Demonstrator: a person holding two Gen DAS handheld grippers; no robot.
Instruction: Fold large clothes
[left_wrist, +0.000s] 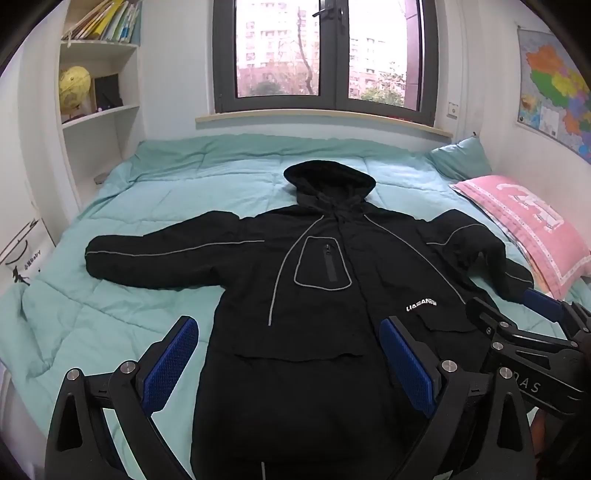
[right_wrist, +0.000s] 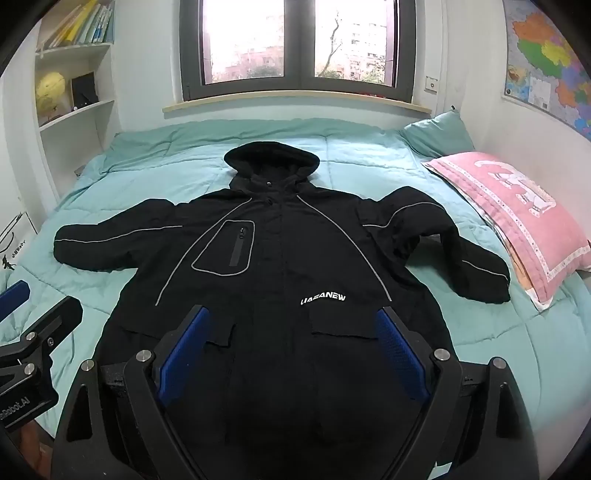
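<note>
Both tools (left_wrist: 288, 354) (right_wrist: 293, 345) wide above jacket (left_wrist: 317, 280)

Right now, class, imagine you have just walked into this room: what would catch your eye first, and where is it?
First, the big black hooded jacket, spread flat with both sleeves out across the middle of the turquoise quilt. Next, the pink pillow at the bed's right edge, below the colourful wall map. Nearest the camera, the left gripper and right gripper hang open above the jacket's hem, holding nothing.
</note>
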